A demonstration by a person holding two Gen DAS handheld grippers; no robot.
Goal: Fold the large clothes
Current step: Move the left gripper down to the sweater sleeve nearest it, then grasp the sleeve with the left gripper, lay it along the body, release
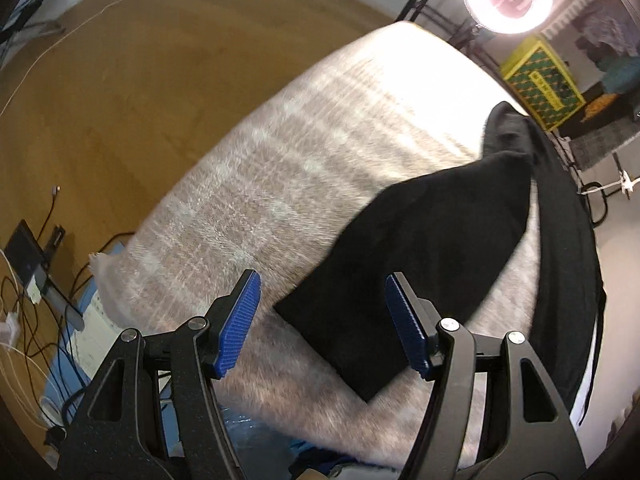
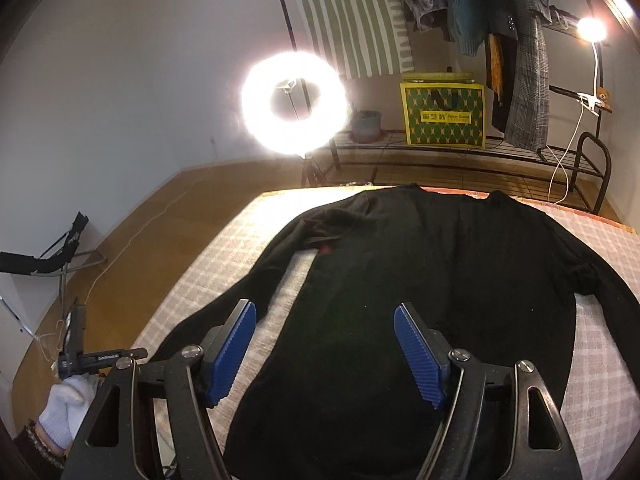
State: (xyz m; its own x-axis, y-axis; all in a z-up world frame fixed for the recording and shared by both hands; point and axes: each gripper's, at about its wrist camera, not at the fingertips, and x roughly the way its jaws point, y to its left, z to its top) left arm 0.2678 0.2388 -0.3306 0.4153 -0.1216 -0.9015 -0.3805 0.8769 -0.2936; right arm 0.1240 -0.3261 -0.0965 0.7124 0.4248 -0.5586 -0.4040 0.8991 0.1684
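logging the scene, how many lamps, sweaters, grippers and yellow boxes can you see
lamps: 2 (ring light, clip lamp)
sweater: 1
grippers: 2 (left gripper, right gripper)
yellow box: 1
total: 6

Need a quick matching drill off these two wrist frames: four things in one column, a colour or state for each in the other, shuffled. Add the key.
Things:
1. sweater
2. ring light
3. storage box
4. left hand-held gripper

Colour or state:
A. lit, glaring white
B. open, over a sleeve end
C. yellow and green pattern
D. black, spread flat on the checked cover

Pairs: 1-D, 2-A, 3-C, 4-B

The right hand-held gripper is open too, above the sweater's lower body.
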